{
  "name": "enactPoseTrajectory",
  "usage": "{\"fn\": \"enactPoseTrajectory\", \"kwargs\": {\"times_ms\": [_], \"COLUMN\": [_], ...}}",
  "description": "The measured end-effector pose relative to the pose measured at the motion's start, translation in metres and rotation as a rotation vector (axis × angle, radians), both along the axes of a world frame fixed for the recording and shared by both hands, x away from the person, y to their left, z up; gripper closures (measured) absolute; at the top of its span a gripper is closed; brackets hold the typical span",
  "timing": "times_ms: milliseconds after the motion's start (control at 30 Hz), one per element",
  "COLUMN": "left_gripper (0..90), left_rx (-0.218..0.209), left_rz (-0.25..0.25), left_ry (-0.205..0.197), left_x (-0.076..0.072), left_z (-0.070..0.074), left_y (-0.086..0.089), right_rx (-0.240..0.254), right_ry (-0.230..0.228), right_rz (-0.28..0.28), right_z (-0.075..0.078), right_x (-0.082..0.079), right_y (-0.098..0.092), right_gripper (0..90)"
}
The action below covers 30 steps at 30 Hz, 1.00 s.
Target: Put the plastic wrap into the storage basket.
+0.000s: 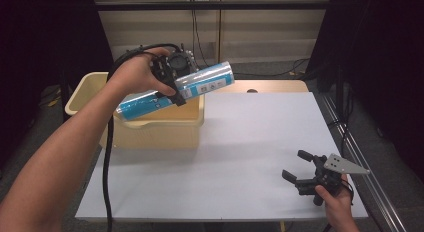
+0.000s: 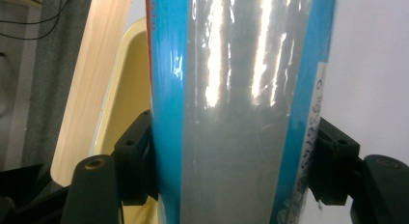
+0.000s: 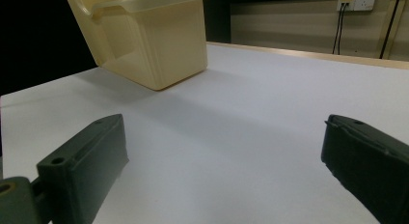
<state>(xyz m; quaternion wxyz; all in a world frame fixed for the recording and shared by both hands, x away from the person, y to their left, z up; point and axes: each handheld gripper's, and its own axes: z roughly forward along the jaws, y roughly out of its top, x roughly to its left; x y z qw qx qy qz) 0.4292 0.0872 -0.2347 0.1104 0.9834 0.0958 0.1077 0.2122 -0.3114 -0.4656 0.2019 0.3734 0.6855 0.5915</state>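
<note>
A long silver and blue foil tube (image 1: 176,90) hangs tilted in the air above the cream plastic bin (image 1: 159,129), its right end higher than its left. My left gripper (image 1: 172,84) is shut on the middle of the tube (image 2: 236,113), with a black jaw pressed to each side. My right gripper (image 1: 296,167) rests low over the white table near the front right corner, open, with nothing between its jaws. The same bin (image 3: 144,35) stands ahead of the right gripper (image 3: 224,161), off to its left.
The white tabletop (image 1: 250,142) spreads between the bin and the right gripper. A wooden strip (image 1: 270,86) runs along its far edge. A black cable (image 1: 106,162) trails from the left gripper down past the table's left front. Dark curtains flank both sides.
</note>
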Motion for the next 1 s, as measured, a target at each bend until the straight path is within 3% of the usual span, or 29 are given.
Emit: {"fn": "enactPoseTrajectory", "kwargs": {"times_ms": [67, 100, 133, 233, 667, 833, 1000], "left_gripper": [32.3, 32.3, 32.3, 32.3, 32.3, 32.3, 32.3], "left_rx": [0.004, 0.006, 0.006, 0.033, 0.006, 0.043, 0.054], "left_rz": [-0.001, 0.005, 0.005, -0.027, -0.019, -0.039, -0.059], "left_ry": [0.004, -0.022, -0.022, -0.027, -0.053, -0.056, -0.068], "left_x": [0.003, 0.004, 0.004, 0.007, 0.014, 0.017, 0.019], "left_z": [-0.001, -0.004, -0.004, -0.008, -0.022, -0.03, -0.035], "left_y": [0.0, -0.001, -0.001, -0.004, -0.009, -0.013, -0.014], "right_rx": [0.0, 0.0, 0.0, 0.003, 0.0, 0.0, -0.001], "right_ry": [0.0, 0.001, 0.001, 0.006, 0.005, 0.005, 0.009], "right_rz": [0.0, 0.0, 0.0, 0.002, 0.009, 0.004, 0.004], "right_z": [0.0, 0.0, 0.0, 0.0, -0.001, 0.0, -0.001], "right_x": [0.0, 0.0, 0.0, 0.0, 0.001, 0.0, 0.0], "right_y": [0.0, 0.0, 0.0, -0.001, -0.001, -0.001, -0.001], "right_gripper": [1.9, 1.9, 1.9, 1.9, 2.0, 2.0, 2.0]}}
